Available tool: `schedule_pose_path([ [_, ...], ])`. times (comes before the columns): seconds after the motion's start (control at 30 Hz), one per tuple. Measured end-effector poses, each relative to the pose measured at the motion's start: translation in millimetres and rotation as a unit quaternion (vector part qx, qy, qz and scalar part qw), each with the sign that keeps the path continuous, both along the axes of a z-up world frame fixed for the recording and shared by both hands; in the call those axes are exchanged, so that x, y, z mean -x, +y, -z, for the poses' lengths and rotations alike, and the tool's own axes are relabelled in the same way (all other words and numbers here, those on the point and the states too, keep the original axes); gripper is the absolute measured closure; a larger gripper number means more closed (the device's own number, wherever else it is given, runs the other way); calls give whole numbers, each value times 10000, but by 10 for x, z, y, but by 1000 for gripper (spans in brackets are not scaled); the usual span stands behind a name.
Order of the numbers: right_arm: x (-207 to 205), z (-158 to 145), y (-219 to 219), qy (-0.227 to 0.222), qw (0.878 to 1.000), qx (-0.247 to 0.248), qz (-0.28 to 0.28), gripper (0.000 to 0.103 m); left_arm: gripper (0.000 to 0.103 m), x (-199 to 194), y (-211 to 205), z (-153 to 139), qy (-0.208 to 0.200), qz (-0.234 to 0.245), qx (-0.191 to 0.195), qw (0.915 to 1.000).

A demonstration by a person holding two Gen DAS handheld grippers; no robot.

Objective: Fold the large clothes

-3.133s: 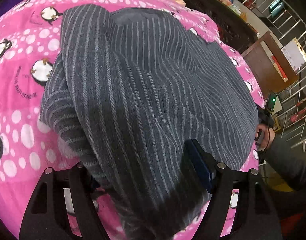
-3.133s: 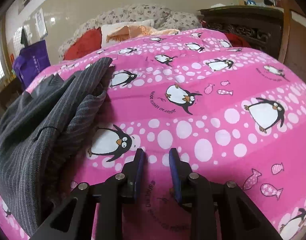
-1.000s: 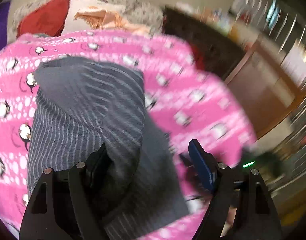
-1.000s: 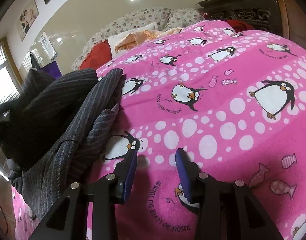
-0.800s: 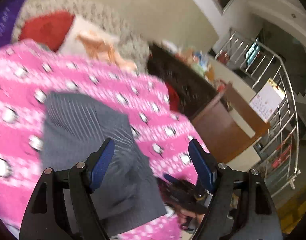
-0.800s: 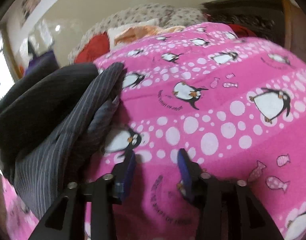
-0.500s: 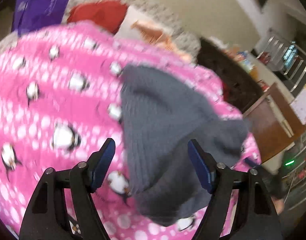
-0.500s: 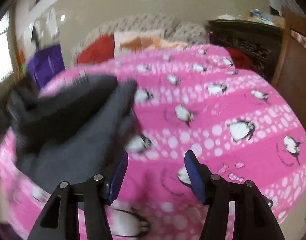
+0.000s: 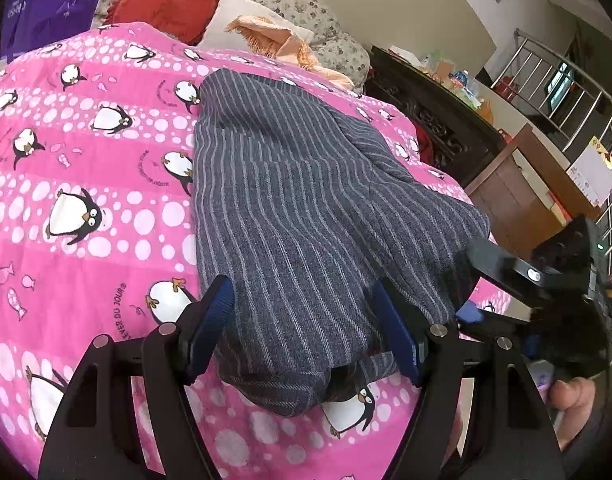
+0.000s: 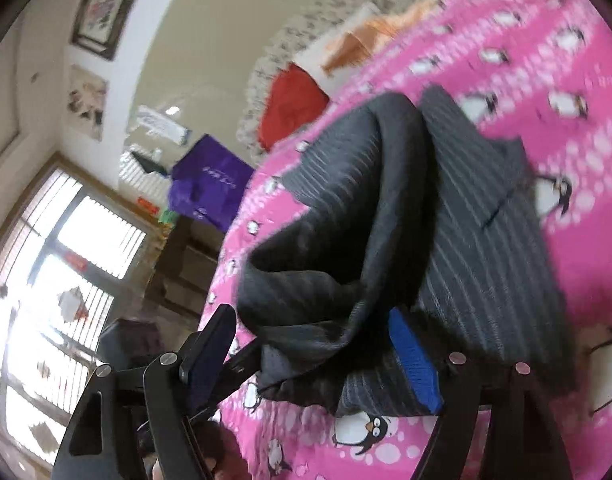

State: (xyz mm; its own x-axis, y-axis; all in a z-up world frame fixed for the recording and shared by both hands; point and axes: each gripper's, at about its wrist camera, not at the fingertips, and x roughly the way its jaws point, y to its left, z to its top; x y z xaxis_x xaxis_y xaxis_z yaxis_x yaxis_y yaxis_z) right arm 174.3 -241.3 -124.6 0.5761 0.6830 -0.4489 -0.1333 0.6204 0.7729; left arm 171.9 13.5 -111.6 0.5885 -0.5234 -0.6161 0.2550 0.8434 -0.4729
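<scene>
A grey pin-striped garment [image 9: 306,208] lies folded on the pink penguin bedspread [image 9: 86,200]. My left gripper [image 9: 302,332] stands open over the garment's near end, its blue pads [image 9: 210,320] on either side of the cloth without squeezing it. From the right, my right gripper [image 9: 468,280] reaches to the garment's right edge, with a hand [image 9: 570,400] behind it. In the tilted right wrist view the garment [image 10: 486,240] bulges in a dark fold between the jaws of my right gripper [image 10: 312,360], which are opening; the blue pad [image 10: 414,364] sits beside the cloth.
Red, white and orange pillows [image 9: 166,8] lie at the head of the bed. A purple bag [image 9: 46,0] hangs at the far left. A dark carved cabinet [image 9: 426,108], a brown desk [image 9: 518,196] and a metal railing [image 9: 578,92] stand to the right. A window [image 10: 66,260] is to the left.
The garment was swung over and now lies folded on the bedspread. My left gripper has dropped toward its near end. My right gripper has rolled, moved onto the garment's fold, and its jaws have widened.
</scene>
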Motion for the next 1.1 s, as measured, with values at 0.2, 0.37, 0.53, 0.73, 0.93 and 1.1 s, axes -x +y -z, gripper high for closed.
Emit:
schedule_pose_path([
  [0.2, -231, -144, 222, -112, 9998, 153, 24, 21, 31, 17, -63, 4, -56, -7, -132, 9999],
  [0.37, -377, -193, 232, -19, 9898, 1415, 181, 85, 31, 81, 23, -124, -131, 47, -42, 9999],
  [0.53, -286, -343, -146, -85, 9815, 1903, 184, 87, 31, 270, 58, -458, -832, -164, -61, 9964],
  [0.73, -220, 184, -468, 541, 9896, 1319, 180, 85, 65, 256, -477, -495, -1102, 798, -257, 9904],
  [0.93, -230, 300, -592, 415, 9937, 1025, 194, 81, 91, 186, -740, -78, -680, 1355, -1186, 9813],
  [1.1, -328, 289, -356, 103, 9843, 1755, -156, 77, 93, 78, -523, 220, -278, 1169, -539, 9913],
])
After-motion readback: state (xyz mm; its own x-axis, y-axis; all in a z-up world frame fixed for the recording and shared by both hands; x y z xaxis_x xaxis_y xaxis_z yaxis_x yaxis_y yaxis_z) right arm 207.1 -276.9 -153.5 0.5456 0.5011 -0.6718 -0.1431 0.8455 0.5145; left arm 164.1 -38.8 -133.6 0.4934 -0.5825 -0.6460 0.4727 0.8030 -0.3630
